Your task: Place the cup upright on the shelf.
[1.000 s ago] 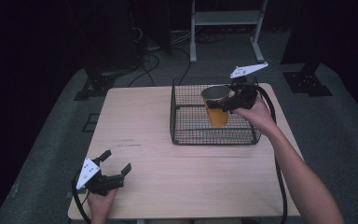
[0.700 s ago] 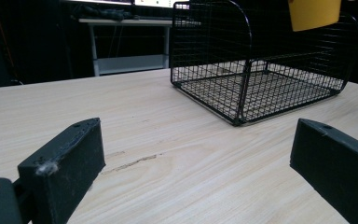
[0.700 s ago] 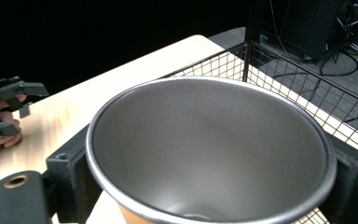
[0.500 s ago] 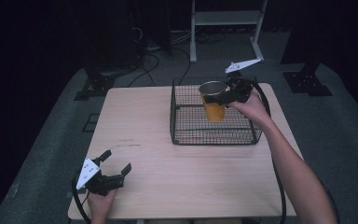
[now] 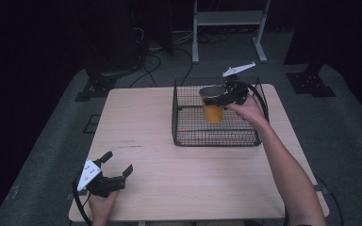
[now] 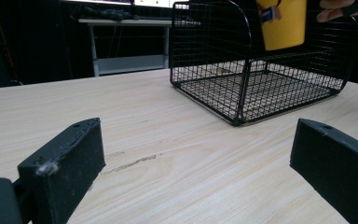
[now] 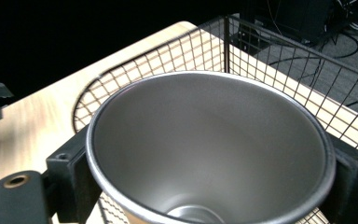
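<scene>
High view: right gripper (image 5: 226, 96) is clamped on the yellow cup (image 5: 212, 109), right of centre; loosened, it could be dropped onto the wire basket (image 5: 188, 137).

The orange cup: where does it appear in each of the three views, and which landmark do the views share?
High view: orange cup, right of centre, above the wire basket, between the right tongs.
Left gripper view: top right corner, over the basket.
Right gripper view: its steel inside in the middle, seen from above.
Shared landmark: the basket.
</scene>
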The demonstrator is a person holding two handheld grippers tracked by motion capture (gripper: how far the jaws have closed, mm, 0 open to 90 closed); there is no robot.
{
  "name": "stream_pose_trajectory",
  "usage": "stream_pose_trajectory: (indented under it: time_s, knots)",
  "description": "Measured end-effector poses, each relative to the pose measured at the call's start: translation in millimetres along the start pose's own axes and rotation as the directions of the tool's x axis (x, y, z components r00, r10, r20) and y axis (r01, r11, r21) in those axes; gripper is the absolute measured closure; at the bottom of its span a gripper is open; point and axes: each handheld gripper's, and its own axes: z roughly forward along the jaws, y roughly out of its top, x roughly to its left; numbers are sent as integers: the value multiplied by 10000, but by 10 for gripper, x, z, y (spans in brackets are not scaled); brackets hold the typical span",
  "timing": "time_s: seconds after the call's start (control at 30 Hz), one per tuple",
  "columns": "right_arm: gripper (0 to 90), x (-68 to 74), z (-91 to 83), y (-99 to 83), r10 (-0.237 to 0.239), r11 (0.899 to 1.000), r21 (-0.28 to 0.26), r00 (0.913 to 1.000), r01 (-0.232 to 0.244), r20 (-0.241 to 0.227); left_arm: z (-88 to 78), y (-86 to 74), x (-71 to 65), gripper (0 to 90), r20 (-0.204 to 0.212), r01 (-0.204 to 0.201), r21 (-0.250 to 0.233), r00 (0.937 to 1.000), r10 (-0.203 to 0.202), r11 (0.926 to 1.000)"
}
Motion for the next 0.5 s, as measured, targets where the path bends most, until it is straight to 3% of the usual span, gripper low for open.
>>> stream_pose_trajectory:
  time_s: [0.3,0.5]
  knots:
    - [111,-130,226,-98,333,9994,84,9994,-333,32,-2,1,2,23,20,18,-33,10000,-18,10000]
    - [109,-194,408,-188,345,9975,601,9991,-358,231,-2,1,3,23,21,28,-45,10000,-28,10000]
